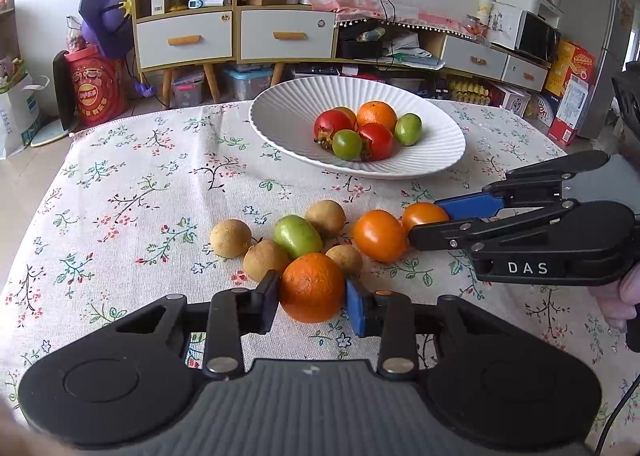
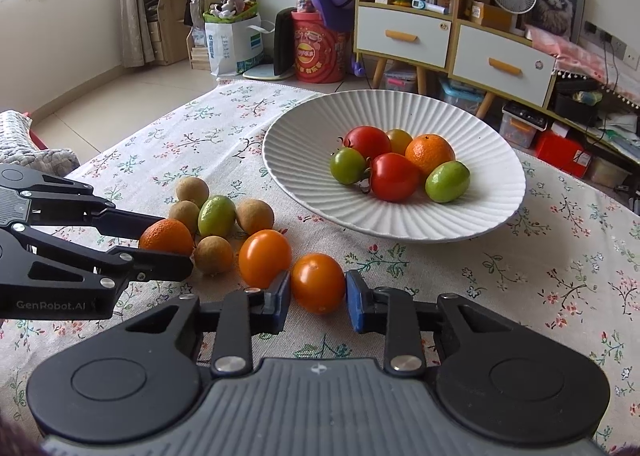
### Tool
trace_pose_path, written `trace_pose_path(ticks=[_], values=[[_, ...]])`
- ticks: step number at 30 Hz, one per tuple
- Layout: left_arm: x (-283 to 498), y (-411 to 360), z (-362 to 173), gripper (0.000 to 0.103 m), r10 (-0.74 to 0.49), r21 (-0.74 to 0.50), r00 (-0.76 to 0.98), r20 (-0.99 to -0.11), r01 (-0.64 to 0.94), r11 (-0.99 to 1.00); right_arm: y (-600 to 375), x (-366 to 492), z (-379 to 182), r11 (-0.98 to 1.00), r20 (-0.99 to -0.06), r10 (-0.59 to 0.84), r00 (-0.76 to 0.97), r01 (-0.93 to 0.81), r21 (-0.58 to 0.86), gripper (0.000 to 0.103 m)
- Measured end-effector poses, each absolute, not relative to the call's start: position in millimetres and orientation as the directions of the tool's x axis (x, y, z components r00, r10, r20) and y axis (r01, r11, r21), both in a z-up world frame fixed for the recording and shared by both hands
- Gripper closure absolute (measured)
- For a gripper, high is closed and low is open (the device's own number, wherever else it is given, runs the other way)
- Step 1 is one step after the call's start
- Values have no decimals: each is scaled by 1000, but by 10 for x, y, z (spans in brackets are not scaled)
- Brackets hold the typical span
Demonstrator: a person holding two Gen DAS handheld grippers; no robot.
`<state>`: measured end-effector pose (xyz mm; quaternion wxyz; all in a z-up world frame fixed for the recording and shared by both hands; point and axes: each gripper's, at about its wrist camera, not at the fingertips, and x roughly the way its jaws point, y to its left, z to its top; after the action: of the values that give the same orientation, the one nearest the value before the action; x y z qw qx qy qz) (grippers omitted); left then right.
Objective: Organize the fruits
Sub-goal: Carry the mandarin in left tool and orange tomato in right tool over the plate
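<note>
On the desk (image 1: 132,191), covered by a floral cloth, the left tool (image 1: 312,298) is closed around an orange (image 1: 311,288), its pads pressing both sides. The right tool (image 2: 318,290) is clamped likewise on an orange tomato (image 2: 318,283) just beside a second orange tomato (image 2: 265,258). Small brown fruits (image 1: 230,238) and a green fruit (image 1: 297,236) lie clustered just beyond the orange. The white ribbed plate (image 2: 472,215) farther back holds six fruits.

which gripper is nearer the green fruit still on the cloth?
Left. The left gripper, clamped on the orange, sits right beside the green fruit; the right gripper is farther, past an orange tomato.
</note>
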<state>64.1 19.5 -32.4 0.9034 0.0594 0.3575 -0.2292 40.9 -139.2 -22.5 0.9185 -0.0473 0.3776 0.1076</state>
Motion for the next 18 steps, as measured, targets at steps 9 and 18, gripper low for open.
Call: trace_pose_path(ticks=[9, 18], values=[[615, 179, -233, 76, -376, -58, 639, -671, 460, 886, -1371, 363, -102, 969, -691, 184, 699, -246, 9, 76], [612, 105, -89, 76, -374, -54, 649, -663, 457, 888, -1372, 335, 38, 971, -667, 184, 722, -237, 12, 76]])
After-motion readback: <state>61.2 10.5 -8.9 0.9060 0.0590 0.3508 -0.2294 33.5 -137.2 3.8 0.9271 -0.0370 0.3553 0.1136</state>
